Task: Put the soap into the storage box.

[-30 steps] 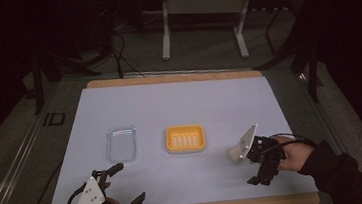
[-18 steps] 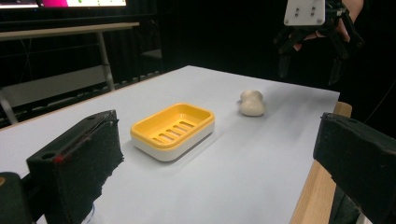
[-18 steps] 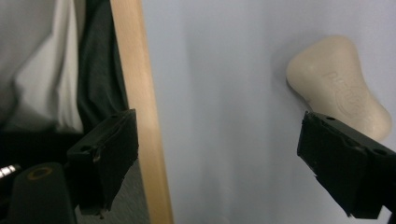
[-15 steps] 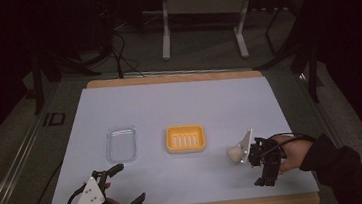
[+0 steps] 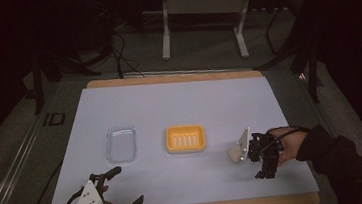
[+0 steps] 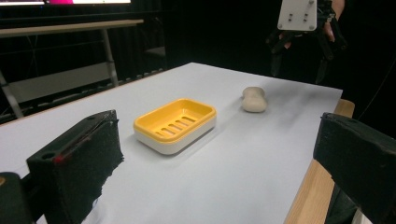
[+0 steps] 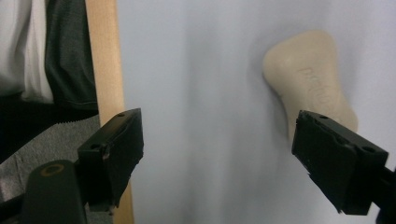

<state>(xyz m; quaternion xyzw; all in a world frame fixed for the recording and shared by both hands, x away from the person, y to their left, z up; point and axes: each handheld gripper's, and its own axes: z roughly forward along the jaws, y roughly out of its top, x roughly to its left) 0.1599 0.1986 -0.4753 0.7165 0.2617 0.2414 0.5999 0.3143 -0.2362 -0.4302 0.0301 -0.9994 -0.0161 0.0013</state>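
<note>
Beige, waisted soap bar (image 7: 308, 79) with embossed lettering, flat right of the yellow dish (image 5: 185, 138); right gripper (image 7: 224, 158) open, jaws just narrowing, empty; left gripper (image 6: 219, 163) open.

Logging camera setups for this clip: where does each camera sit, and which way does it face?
High view: above the person's side, facing forward and down on the white-covered table; both forearms show.
Left gripper view: on the left gripper, facing across the yellow plastic soap dish to the right gripper.
Right gripper view: on the right gripper, pointing down at the beige soap bar; jaws open, just closing slightly.
Shared: all three show the soap bar.
</note>
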